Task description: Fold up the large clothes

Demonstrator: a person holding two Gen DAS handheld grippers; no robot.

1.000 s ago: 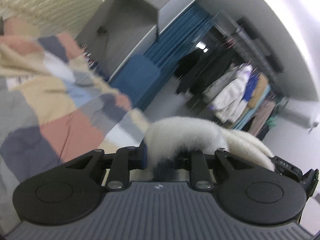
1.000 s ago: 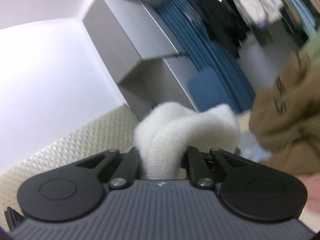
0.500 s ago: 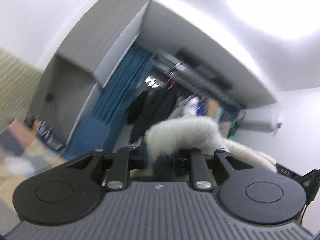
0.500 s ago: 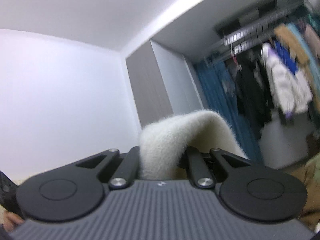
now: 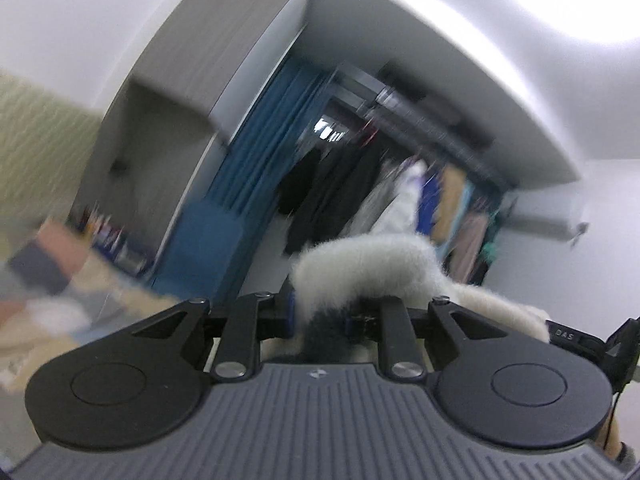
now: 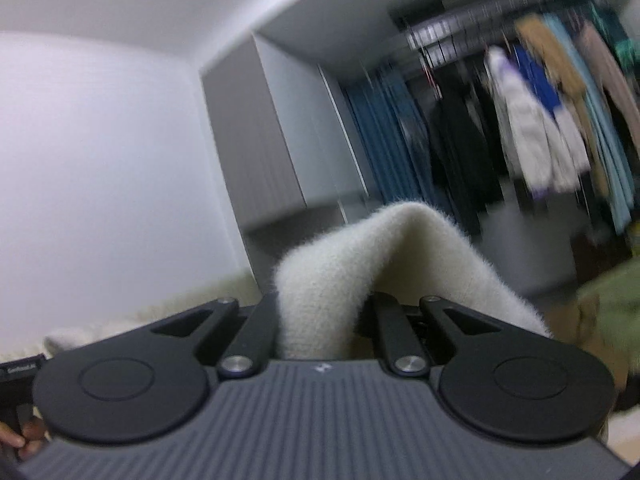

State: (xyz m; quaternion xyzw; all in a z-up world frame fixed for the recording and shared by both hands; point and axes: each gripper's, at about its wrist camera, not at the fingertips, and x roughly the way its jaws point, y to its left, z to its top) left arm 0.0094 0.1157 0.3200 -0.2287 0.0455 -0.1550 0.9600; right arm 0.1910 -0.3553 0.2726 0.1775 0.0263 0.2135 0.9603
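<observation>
A fluffy cream-white garment [image 5: 372, 268] arches out of my left gripper [image 5: 320, 316], whose jaws are shut on it; the cloth runs off to the right over the gripper body. In the right wrist view the same cream-white garment [image 6: 352, 272] bulges up between the jaws of my right gripper [image 6: 324, 316], shut on a thick fold. Both grippers are held high and point level at the room. The fingertips are hidden by the cloth, and so is the hanging part of the garment.
A patchwork bedspread [image 5: 48, 280] lies low at the left. Ahead stand a grey wardrobe [image 5: 168, 128], a blue curtain [image 5: 256, 152] and a rail of hanging clothes [image 6: 540, 132]. A brown and green garment heap [image 6: 600, 300] sits at the right.
Both grippers have risen with the garment: the bed and the brown heap dropped low in the views, and wall, ceiling and wardrobe now fill them. The grips have not changed.
</observation>
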